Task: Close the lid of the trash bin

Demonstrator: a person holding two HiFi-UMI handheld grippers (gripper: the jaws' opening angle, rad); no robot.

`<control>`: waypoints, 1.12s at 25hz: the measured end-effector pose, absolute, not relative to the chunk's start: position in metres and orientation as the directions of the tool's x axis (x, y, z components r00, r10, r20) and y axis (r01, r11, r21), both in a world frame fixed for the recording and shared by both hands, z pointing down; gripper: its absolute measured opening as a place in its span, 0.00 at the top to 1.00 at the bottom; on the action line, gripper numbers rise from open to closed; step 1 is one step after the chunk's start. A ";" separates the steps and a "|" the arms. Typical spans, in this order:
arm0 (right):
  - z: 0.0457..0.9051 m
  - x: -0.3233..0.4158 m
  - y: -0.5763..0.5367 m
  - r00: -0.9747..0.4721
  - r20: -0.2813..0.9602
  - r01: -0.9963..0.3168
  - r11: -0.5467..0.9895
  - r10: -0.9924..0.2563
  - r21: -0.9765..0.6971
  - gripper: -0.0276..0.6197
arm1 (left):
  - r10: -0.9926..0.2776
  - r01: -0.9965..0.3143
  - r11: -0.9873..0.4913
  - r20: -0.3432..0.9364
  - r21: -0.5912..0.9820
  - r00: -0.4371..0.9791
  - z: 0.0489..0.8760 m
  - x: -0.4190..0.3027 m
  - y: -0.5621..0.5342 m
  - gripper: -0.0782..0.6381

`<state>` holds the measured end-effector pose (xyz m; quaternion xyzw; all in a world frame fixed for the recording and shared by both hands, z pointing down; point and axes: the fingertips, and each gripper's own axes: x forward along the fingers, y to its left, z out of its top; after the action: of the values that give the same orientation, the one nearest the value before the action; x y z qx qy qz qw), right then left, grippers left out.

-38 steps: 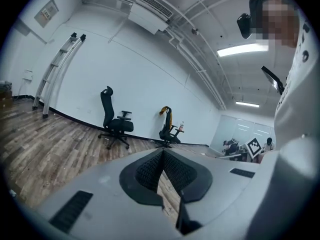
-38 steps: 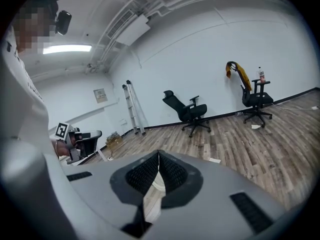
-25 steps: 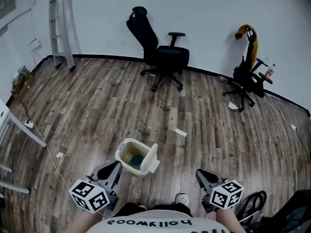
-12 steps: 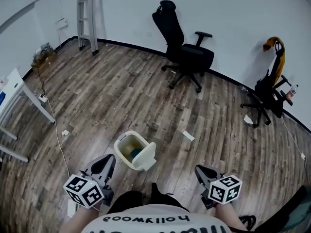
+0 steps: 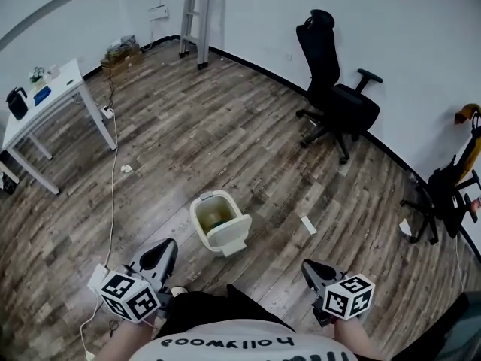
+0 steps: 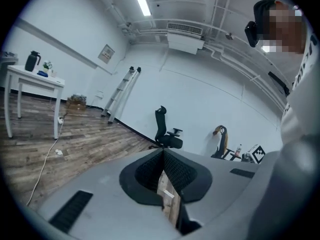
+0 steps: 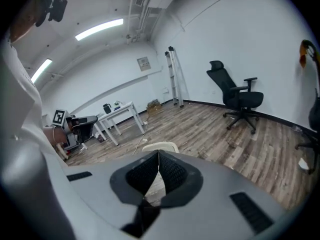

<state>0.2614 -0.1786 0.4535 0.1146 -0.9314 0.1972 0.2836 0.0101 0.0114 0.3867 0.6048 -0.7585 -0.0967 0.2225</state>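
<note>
We hold the left hand-held gripper (image 5: 162,250) and right hand-held gripper (image 5: 310,269) with jaws pressed together, nothing between them. The trash bin (image 5: 201,201) stands on the floor (image 5: 225,138) ahead between them, nearer the left one. Its open lid (image 5: 228,235) hangs on the side facing us.

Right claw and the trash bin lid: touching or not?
Apart. The head view shows bare floor between the right claw and the open lid of the trash bin. The right gripper view shows the claw shut on nothing.
</note>
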 end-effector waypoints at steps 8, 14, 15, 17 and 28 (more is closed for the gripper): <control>0.462 0.226 -0.169 -0.836 0.548 -0.213 0.910 0.018 -0.355 0.94 | -0.926 -0.834 0.341 0.308 0.432 -0.219 0.415 0.037 0.052 0.88; 0.446 0.193 -0.175 -0.850 0.526 -0.132 0.952 0.035 -0.277 0.94 | -0.925 -0.818 0.299 0.360 0.491 -0.122 0.451 0.047 0.020 0.88; 0.446 0.189 -0.179 -0.851 0.524 -0.122 0.956 0.038 -0.268 0.94 | -0.927 -0.818 0.290 0.359 0.497 -0.111 0.454 0.043 0.011 0.88; 0.449 0.177 -0.191 -0.849 0.528 -0.122 0.958 0.035 -0.258 0.94 | -0.929 -0.812 0.282 0.356 0.511 -0.099 0.459 0.034 -0.004 0.88; 0.462 0.077 -0.232 -0.799 0.593 -0.078 0.962 0.097 -0.262 0.94 | -0.936 -0.898 0.069 0.340 0.435 0.093 0.478 0.009 -0.053 0.88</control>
<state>0.0770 -0.2325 0.4619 -0.0052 -0.9384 0.1380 0.3167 0.0087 -0.0527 0.4784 0.6816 -0.6726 -0.0328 0.2863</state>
